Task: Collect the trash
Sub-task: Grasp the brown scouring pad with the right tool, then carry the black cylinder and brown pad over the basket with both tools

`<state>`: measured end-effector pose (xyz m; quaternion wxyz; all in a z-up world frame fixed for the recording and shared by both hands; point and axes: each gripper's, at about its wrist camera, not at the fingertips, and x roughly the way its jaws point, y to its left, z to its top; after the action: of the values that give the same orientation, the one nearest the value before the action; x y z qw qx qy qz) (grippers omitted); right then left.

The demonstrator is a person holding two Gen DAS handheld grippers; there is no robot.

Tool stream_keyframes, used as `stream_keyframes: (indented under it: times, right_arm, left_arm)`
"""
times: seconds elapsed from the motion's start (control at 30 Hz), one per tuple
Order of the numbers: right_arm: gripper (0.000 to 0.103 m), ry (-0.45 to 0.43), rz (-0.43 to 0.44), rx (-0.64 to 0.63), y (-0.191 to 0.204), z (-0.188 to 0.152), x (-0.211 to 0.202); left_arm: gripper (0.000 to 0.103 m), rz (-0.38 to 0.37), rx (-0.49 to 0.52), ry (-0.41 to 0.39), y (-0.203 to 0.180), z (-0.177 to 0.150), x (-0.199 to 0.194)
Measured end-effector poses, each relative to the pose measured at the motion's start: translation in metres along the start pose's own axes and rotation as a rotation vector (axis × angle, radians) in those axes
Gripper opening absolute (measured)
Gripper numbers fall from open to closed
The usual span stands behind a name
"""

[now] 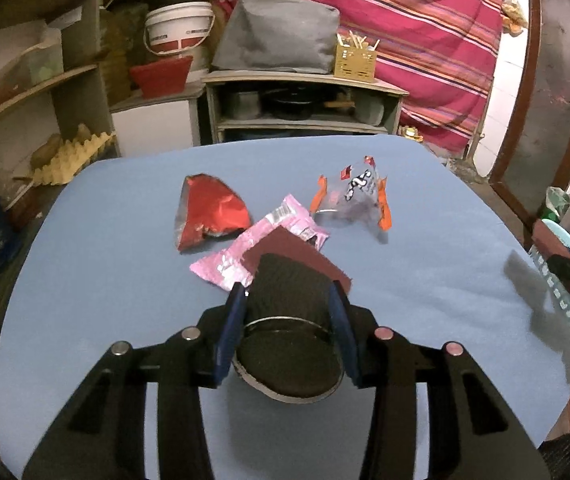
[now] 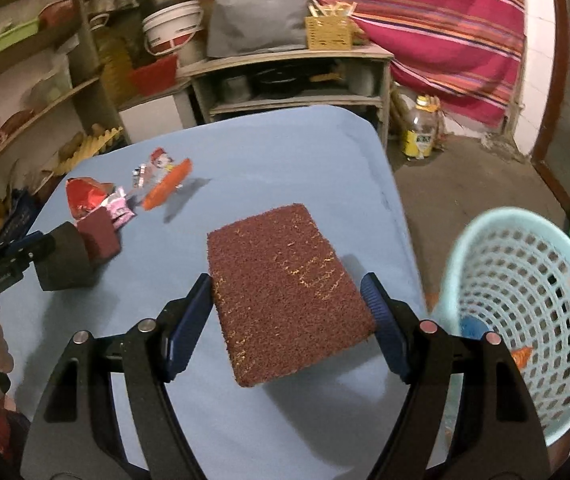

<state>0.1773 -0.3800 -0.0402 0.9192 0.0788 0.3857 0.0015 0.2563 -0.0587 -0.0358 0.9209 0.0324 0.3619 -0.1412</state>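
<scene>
My left gripper (image 1: 288, 296) is shut on a dark cylindrical tool with a maroon pad (image 1: 293, 276) at its front, held low over the blue table (image 1: 425, 208). Just beyond lie a pink wrapper (image 1: 253, 248), a red foil wrapper (image 1: 209, 212) and a clear wrapper with orange edges (image 1: 355, 196). My right gripper (image 2: 287, 292) is shut on a maroon scrub pad (image 2: 285, 292), held flat above the table near its right edge. A light blue perforated basket (image 2: 521, 304) stands right of it, with some trash inside. The left gripper shows in the right wrist view (image 2: 65, 256).
Shelves with an egg tray (image 1: 73, 152), buckets and pots stand behind the table. A low cabinet (image 1: 301, 108) with a grey cover and a yellow holder is at the back. A striped cloth (image 1: 405, 40) hangs behind. A bottle (image 2: 419, 132) stands on the floor.
</scene>
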Motion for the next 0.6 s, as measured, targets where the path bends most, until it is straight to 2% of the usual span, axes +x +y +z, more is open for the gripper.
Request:
stream_keyframes:
  times: [0.07,0.13,0.23,0.4,0.6]
  right_arm:
    - [0.075,0.003,0.009,0.027,-0.008,-0.005,0.001]
    - [0.075,0.007,0.025,0.051,-0.013,-0.009,0.003]
    - [0.075,0.013,0.042,0.044,-0.01,-0.014,0.005]
    - [0.075,0.01,0.049,0.018,-0.003,-0.013,0.004]
    - [0.075,0.008,0.044,0.006,0.002,-0.013,0.004]
  left_arm:
    - [0.06,0.004,-0.013,0.03,0.004,-0.005,0.005]
    - [0.069,0.024,-0.022,0.061,0.009,-0.013,0.009]
    - [0.077,0.043,-0.012,0.072,0.01,-0.018,0.011]
    - [0.081,0.078,0.047,0.101,0.005,-0.021,0.026]
    - [0.081,0.064,0.079,0.105,0.001,-0.021,0.036]
